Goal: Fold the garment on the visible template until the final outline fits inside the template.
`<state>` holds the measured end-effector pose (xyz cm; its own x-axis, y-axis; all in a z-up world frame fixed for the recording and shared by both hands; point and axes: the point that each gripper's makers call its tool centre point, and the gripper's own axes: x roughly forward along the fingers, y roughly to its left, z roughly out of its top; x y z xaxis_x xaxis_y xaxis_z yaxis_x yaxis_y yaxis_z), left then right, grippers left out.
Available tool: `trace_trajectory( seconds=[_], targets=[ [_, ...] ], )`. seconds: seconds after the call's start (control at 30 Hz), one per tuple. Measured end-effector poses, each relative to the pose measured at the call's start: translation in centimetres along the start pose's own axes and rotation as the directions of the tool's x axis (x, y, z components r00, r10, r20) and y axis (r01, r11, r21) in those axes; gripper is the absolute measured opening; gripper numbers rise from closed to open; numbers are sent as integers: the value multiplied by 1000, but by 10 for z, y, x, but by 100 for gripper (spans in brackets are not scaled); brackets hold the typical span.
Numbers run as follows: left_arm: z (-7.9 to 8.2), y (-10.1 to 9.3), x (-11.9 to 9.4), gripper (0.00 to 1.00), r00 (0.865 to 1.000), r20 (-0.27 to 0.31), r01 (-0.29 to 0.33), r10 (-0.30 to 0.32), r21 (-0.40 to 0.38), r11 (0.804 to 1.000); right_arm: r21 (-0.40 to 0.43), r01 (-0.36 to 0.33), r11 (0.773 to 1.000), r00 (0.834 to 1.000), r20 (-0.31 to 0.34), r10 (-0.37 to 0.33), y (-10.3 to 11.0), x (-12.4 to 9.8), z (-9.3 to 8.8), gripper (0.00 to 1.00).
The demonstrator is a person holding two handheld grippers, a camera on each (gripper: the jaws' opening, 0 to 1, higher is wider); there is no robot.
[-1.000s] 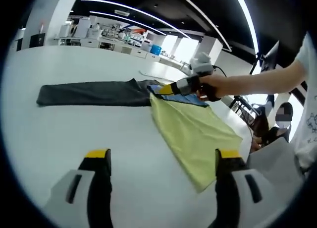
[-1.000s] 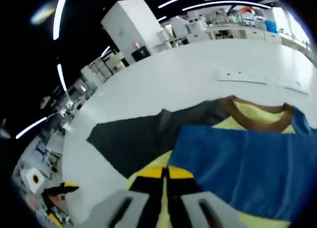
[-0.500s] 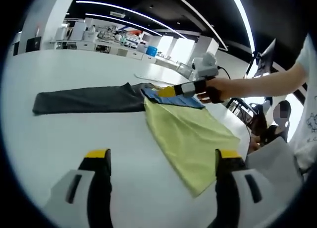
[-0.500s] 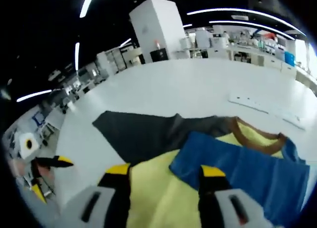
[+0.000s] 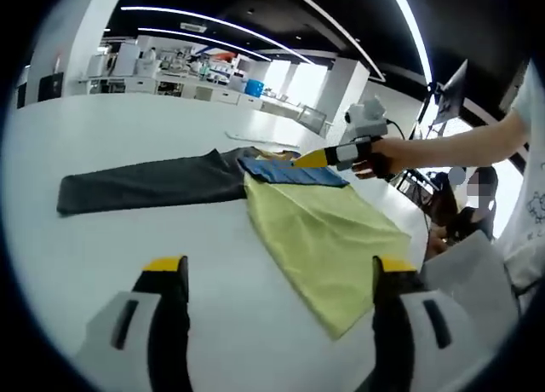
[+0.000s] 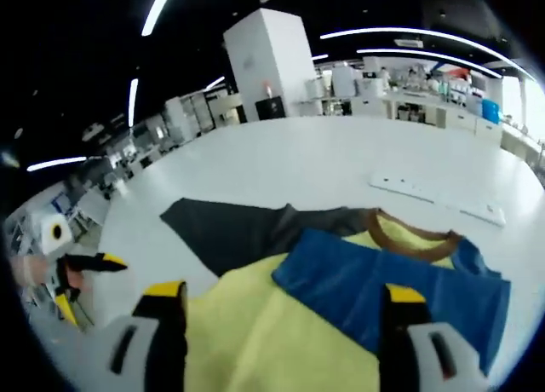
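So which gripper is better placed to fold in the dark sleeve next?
Probably the left gripper: open, empty, with the dark sleeve stretched flat ahead on its side. The right gripper hovers open over the blue sleeve, further from the dark sleeve's end.

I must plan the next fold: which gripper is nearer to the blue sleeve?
Right. The right gripper hovers just beside the blue sleeve, jaws open; the left gripper waits far back over the white table.

garment [image 5: 315,230] flat on table [image 5: 102,239], sleeve [image 5: 140,181] stretched left
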<state>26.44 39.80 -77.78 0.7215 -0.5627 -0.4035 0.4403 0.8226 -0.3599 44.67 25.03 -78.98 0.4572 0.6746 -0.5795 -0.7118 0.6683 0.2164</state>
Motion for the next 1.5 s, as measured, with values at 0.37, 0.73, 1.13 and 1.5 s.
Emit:
trace_trajectory(
  seconds=[0.37, 0.73, 1.13, 1.5],
  targets=[
    [11, 0, 5, 83, 999, -9, 35, -34, 39, 999, 34, 66, 997, 998, 21, -66, -30, -36, -6, 100],
    [22, 39, 7, 84, 1000, 1, 2, -2, -12, 1000, 58, 115, 992, 992, 42, -117, -50, -68, -14, 98],
    [53, 115, -5, 76, 988, 52, -141, 144, -61, 988, 83, 177, 981, 979, 83, -184, -60, -124, -31, 96],
    [51, 181, -15, 83, 958, 23, -284, 288, -90, 954, 102, 208, 973, 974, 69, -215, -60, -165, -59, 96]
  ],
)
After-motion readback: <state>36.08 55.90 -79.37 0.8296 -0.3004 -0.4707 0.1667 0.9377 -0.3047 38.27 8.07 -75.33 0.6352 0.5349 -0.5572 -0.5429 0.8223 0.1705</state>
